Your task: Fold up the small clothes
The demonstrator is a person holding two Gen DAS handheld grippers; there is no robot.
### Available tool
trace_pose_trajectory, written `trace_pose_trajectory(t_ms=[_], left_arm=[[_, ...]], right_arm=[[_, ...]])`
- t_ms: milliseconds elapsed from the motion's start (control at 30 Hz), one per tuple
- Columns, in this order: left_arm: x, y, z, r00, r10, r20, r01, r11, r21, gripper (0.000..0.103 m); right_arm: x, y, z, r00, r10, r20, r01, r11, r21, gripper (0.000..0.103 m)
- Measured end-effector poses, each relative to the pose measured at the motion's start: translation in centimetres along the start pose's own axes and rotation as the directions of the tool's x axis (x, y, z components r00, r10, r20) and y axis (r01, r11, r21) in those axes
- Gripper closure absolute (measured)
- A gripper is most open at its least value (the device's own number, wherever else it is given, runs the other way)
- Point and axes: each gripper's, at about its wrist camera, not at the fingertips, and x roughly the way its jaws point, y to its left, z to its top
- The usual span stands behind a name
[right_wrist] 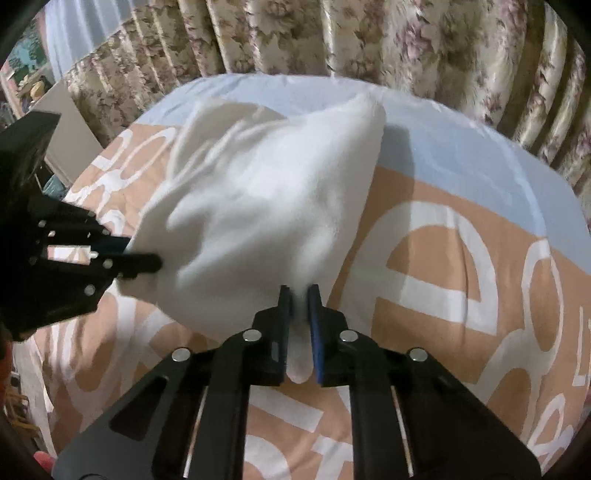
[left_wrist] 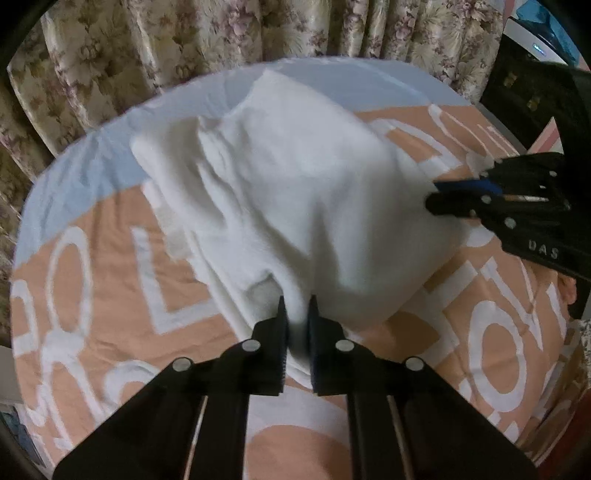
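A small white garment (left_wrist: pixel 295 192) hangs stretched between my two grippers above the bed. My left gripper (left_wrist: pixel 297 301) is shut on its near edge. My right gripper (left_wrist: pixel 434 195) comes in from the right of the left wrist view and is shut on another edge. In the right wrist view the same white garment (right_wrist: pixel 266 206) billows in front of my right gripper (right_wrist: pixel 299 290), which pinches a fold of it. My left gripper (right_wrist: pixel 157 264) grips its left edge there. The cloth's far side rests on the bed.
The bed cover (left_wrist: pixel 122 295) is peach with large white letters and has a pale blue band (left_wrist: pixel 92 155) at the far edge. Floral curtains (left_wrist: pixel 221 33) hang close behind the bed. A dark cabinet (left_wrist: pixel 524 92) stands at the far right.
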Motion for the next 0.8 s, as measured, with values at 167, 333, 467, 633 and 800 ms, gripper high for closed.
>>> trace_pose_trajectory(t_ms=[167,333,467,633,800], left_arm=[[-1.5,1.9,-0.3,1.0,0.016,0.002,-0.016,1.0,-0.002,0.094],[0.4,2.0,-2.0,0.999,0.021,-0.026,-0.021,1.0,-0.009,0.093],[-0.2,2.3,-1.9,0.999,0.027,-0.016,-0.028,0.999,-0.02,0.072],[-3.3,3.2,0.0,0.992,0.098,0.079,-0.097,0.995,-0.016,0.039],[-1.2,5.6,5.2,0.981,0.158,0.113,-0.149,0.985,-0.085,0.035]], right_arm=[[-0.6,1.7,0.4,1.0,-0.003,0.017,0.004,0.997,-0.073,0.094],[1.8,2.8,-0.9,0.998,-0.059,-0.038,0.053,0.988,-0.148,0.095],[2.6,2.5,-2.0,0.995,-0.089,-0.054,0.079,0.983,-0.164,0.093],[-1.1,0.6,-0.1,0.999,-0.008,0.04,0.012,0.995,-0.1,0.063],[-0.6,-1.1,4.5,0.989,-0.055,0.136,0.065,0.995,-0.071,0.063]])
